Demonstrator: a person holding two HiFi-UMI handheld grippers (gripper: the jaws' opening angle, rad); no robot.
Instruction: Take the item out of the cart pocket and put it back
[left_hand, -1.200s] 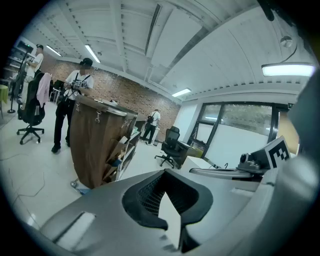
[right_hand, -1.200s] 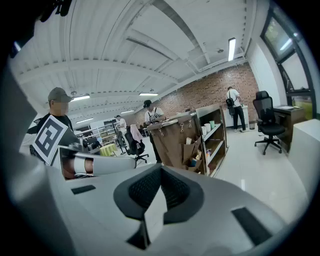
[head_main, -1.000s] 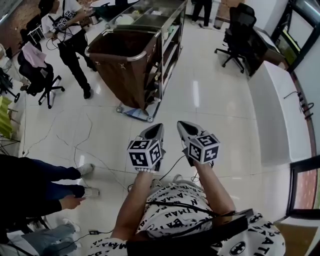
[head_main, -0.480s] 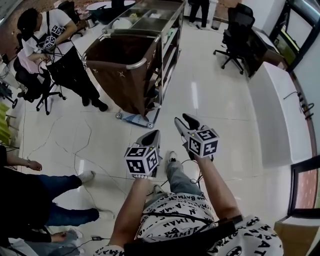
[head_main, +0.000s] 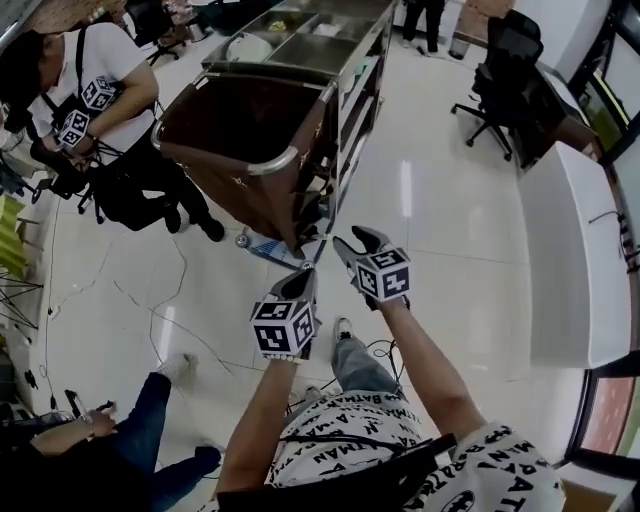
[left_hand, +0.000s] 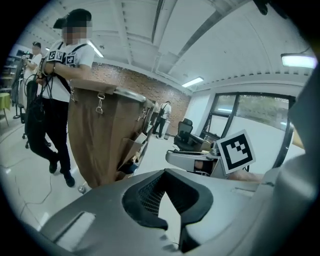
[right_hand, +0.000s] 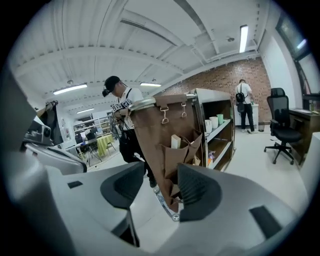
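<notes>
Zero items held, approach step. My left tongs (head_main: 302, 283) closed, right tongs (head_main: 357, 239) opening, empty; next I reach the item (right_hand: 175, 141) in cart pocket (right_hand: 172, 159).

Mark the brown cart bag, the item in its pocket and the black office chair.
brown cart bag (right_hand: 152, 132): right gripper view, on its front cloth below the metal rim.
item in the pocket (right_hand: 175, 141): right gripper view, on the pale end that sticks up.
office chair (right_hand: 276, 100): right gripper view, on its backrest.

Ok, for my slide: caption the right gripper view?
Right gripper, jaws opening and empty, facing the cart pocket.
</notes>
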